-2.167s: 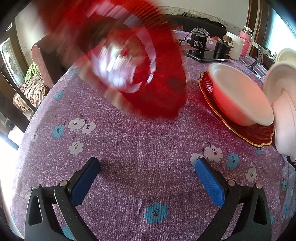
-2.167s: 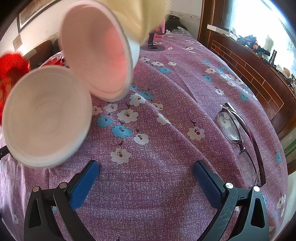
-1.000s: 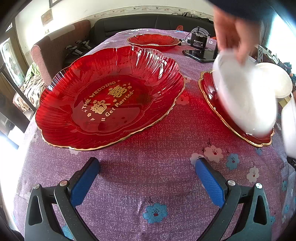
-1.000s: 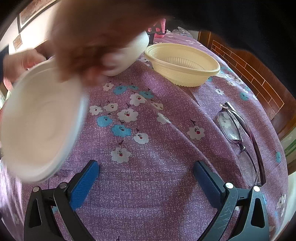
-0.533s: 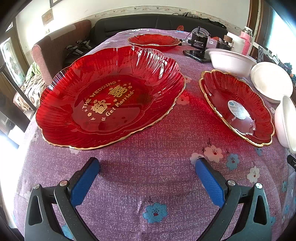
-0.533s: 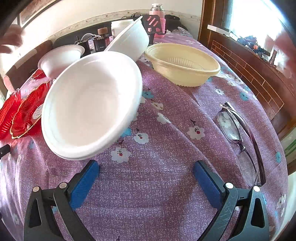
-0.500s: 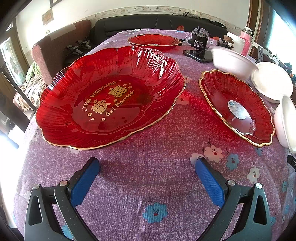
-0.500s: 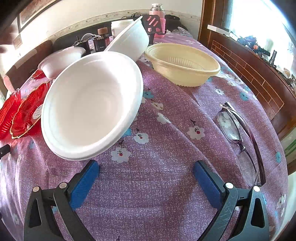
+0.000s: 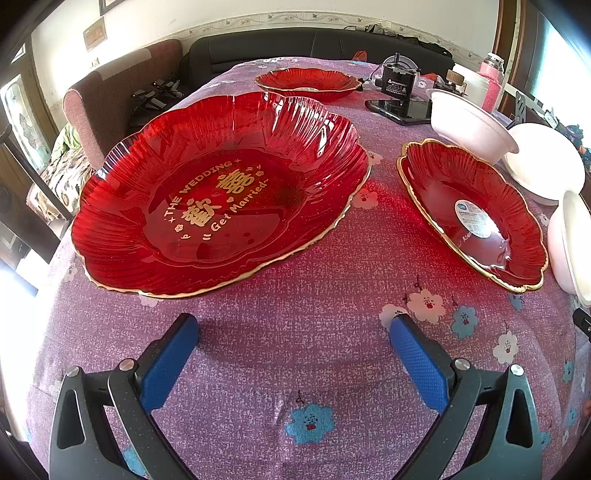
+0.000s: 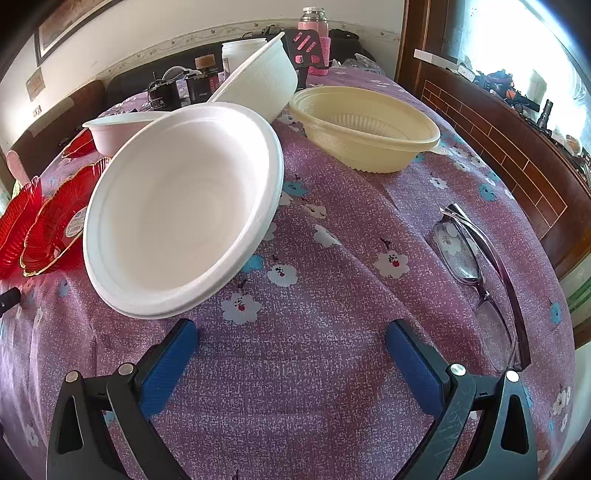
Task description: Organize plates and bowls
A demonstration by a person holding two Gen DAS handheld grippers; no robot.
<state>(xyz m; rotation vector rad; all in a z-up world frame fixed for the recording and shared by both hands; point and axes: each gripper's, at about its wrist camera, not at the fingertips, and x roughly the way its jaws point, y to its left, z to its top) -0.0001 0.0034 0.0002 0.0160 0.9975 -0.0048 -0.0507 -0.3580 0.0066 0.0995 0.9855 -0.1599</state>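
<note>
A large red glass plate [image 9: 221, 199] with gold lettering lies ahead of my left gripper [image 9: 293, 354], which rests open and empty on the cloth. A smaller red plate [image 9: 469, 210] lies to its right and a third red plate [image 9: 306, 83] sits far back. Three white foam bowls [image 9: 469, 123] [image 9: 546, 162] [image 9: 572, 243] line the right side. In the right wrist view my right gripper [image 10: 291, 354] is open and empty, just short of a white foam bowl [image 10: 184, 206]. Behind stand another white bowl [image 10: 258, 88], a third [image 10: 122, 129] and a cream plastic bowl [image 10: 369, 129].
The table [image 9: 295, 302] wears a purple flowered cloth. Folded glasses [image 10: 476, 273] lie right of my right gripper. A phone [image 9: 399, 109], a black box [image 9: 397, 83], jars and a pink bottle [image 10: 314, 29] stand at the back. A chair [image 9: 110, 103] and a wooden rail [image 10: 498, 122] flank the table.
A person's hands set down the red plates and the bowls and then left the views. In the last half second nothing has moved. Both grippers have stayed still.
</note>
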